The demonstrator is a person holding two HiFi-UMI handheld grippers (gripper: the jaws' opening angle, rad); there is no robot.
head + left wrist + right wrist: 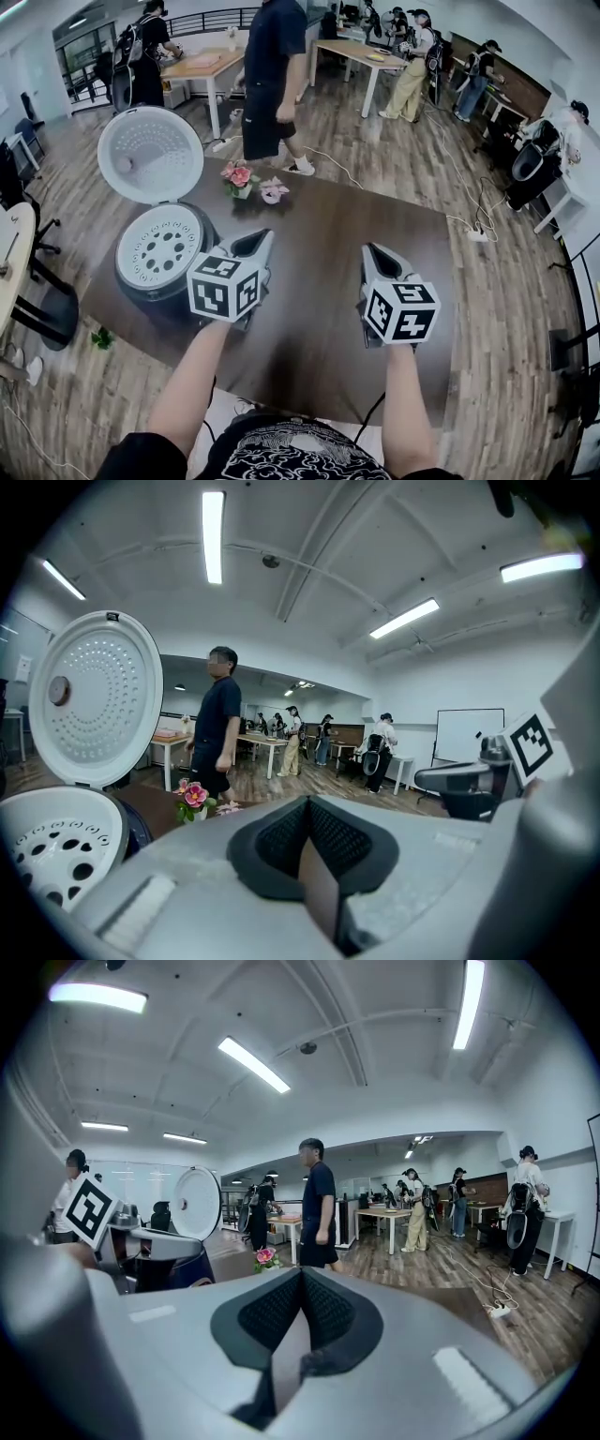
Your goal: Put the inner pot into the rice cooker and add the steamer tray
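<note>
The rice cooker (141, 281) stands at the left edge of the dark table (328, 234), with its lid (150, 155) swung up and open. A white steamer tray (161, 246) with round holes sits in its mouth and hides whatever is below. My left gripper (258, 240) hovers just right of the cooker, jaws shut and empty. My right gripper (378, 253) is level with it further right, also shut and empty. The left gripper view shows the lid (89, 700) and the tray (56, 846) beside the left gripper (307, 803). In the right gripper view the right gripper (300, 1274) points past the lid (197, 1202).
Two small pink flower pots (239, 176) (273, 190) stand at the table's far edge. A person in dark clothes (267, 75) stands just behind them. A chair (42, 314) is left of the cooker. Cables and a power strip (478, 234) lie on the floor to the right.
</note>
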